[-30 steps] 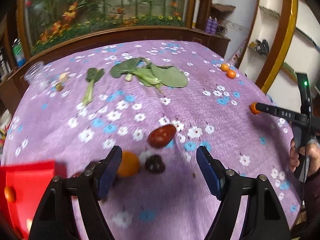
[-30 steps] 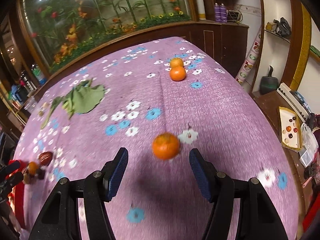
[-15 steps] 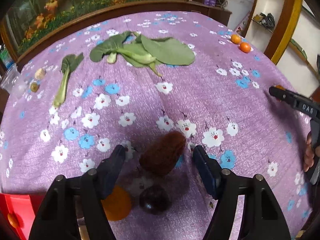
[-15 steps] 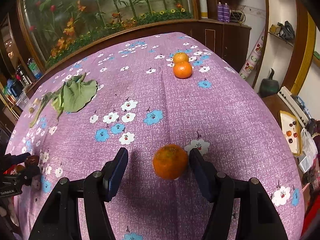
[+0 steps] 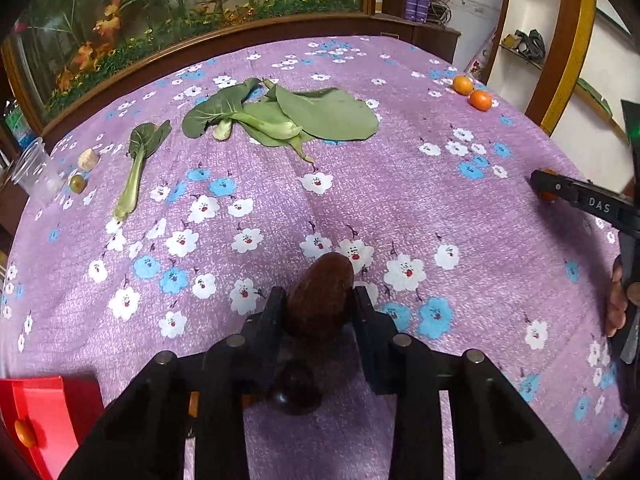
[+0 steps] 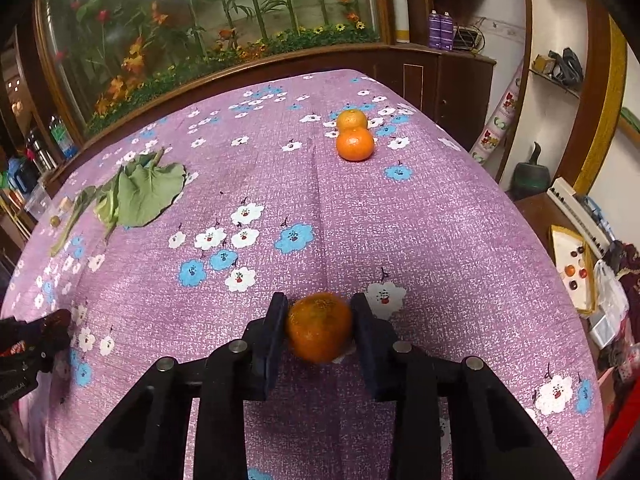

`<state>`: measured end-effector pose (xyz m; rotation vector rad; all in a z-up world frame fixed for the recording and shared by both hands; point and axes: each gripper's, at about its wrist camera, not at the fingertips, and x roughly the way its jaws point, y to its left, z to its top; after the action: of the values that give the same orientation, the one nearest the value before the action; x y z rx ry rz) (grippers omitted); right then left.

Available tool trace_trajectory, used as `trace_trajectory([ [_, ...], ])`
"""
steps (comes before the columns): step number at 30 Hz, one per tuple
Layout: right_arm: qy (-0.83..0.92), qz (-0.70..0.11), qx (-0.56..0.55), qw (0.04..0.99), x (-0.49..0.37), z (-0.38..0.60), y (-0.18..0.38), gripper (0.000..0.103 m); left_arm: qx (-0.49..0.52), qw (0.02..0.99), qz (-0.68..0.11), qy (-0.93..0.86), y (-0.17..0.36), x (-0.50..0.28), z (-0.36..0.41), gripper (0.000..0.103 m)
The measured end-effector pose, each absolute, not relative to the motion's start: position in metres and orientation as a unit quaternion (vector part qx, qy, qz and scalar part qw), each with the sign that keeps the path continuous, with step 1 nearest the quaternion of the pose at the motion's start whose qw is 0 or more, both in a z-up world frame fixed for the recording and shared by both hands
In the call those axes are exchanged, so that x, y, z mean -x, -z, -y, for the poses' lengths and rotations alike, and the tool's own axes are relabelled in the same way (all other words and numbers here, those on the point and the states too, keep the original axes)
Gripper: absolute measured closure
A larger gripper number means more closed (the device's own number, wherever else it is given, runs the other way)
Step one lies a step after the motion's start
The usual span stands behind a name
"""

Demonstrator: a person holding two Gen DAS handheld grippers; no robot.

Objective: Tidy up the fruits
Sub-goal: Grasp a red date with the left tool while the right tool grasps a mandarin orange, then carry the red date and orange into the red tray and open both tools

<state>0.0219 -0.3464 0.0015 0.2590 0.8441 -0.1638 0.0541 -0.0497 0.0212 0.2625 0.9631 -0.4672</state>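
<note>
purple flowered tablecloth (image 5: 400, 200) carries greens, fruit. right gripper (image 6: 320, 326) jaws have just closed on the orange (image 6: 319, 326), pads at its sides, fruit on the cloth: round, soft-skinned, likely to roll; grip stays at its widest. left gripper (image 5: 318, 312) likewise closed on a brown fruit (image 5: 318, 300), light, possibly bruisable.

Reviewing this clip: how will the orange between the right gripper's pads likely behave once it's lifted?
The orange looks round and smooth-skinned, so it may roll if released on the cloth. The right gripper has just closed onto its sides; the held fruit keeps its round shape, so it is probably firm. Likely light.
</note>
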Motion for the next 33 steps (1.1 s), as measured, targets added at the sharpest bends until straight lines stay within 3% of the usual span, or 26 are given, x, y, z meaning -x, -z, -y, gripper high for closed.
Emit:
trace_trajectory([
  [16,0.037,-0.392,-0.137,0.909,0.016,0.320,-0.024,0.069,-0.036,0.863,-0.447,0.233,-0.055,-0.001,0.003,0.073],
  [33,-0.028,-0.393,-0.142,0.908,0.065,0.259,-0.026,0.069,-0.005,0.851,-0.437,0.292,-0.062,0.087,0.013,0.073],
])
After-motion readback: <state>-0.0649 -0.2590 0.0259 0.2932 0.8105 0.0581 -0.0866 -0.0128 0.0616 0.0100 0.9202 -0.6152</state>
